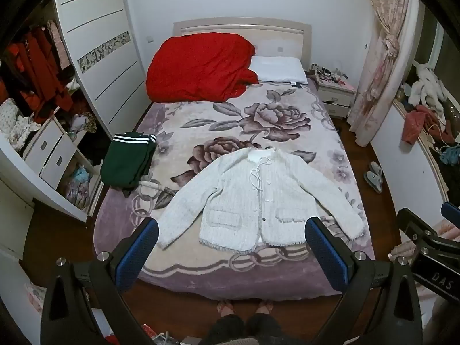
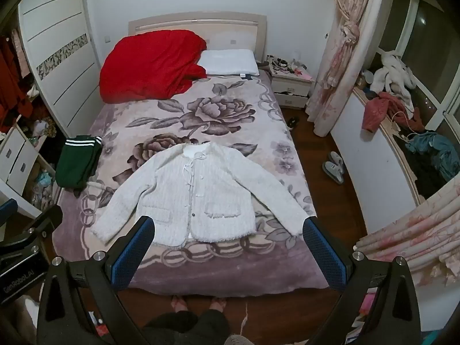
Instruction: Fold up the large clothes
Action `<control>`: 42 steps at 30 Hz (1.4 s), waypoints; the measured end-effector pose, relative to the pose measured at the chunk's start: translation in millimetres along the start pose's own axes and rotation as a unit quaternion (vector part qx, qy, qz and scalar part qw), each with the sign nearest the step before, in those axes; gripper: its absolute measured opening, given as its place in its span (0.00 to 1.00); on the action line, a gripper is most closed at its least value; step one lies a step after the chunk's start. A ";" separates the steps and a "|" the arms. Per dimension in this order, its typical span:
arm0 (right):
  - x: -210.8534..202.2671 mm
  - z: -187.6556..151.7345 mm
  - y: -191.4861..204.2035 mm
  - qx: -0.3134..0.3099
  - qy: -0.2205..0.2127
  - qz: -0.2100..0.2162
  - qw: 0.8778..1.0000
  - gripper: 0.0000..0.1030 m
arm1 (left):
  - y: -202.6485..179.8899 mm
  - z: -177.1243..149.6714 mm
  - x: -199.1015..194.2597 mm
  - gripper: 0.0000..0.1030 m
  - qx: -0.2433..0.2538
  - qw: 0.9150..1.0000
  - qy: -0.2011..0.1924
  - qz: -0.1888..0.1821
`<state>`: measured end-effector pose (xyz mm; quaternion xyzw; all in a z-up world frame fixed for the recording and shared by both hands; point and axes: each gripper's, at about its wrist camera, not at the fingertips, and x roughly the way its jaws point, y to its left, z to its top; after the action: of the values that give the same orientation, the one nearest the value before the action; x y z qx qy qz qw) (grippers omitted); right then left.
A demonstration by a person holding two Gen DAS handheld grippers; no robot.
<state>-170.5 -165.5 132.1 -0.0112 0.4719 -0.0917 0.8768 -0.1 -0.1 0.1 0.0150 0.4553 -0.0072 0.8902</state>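
A white knit cardigan (image 1: 253,201) lies flat and face up on the floral bed blanket (image 1: 230,120), sleeves spread to both sides, hem toward me. It also shows in the right wrist view (image 2: 198,198). My left gripper (image 1: 231,227) is open and empty, held high above the foot of the bed. My right gripper (image 2: 228,224) is open and empty at the same height. The right gripper shows at the right edge of the left wrist view (image 1: 425,235).
A folded green garment with white stripes (image 1: 128,162) lies at the bed's left edge. A red quilt (image 1: 198,66) and white pillow (image 1: 279,70) sit at the head. Wardrobe (image 1: 95,43) left, nightstand (image 1: 335,95), slippers (image 1: 373,176) and curtain (image 1: 379,57) right.
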 end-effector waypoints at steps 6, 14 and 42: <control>-1.8 -0.9 -1.2 0.001 -0.006 -0.001 1.000 1.00 | -1.9 -1.5 -1.3 1.00 0.001 1.000 -0.004 -0.002; -1.7 -1.8 0.2 0.000 -0.008 -0.001 1.000 1.00 | 0.2 0.8 -2.0 1.00 -0.001 1.000 0.000 -0.001; -23.2 19.3 -1.8 0.000 -0.014 -0.002 1.000 1.00 | 10.6 13.7 -11.0 1.00 -0.003 1.000 -0.010 0.002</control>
<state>-167.2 -164.6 162.2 -0.0135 0.4591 -0.0933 0.8833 4.8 10.0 17.3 0.0133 0.4467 -0.0039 0.8946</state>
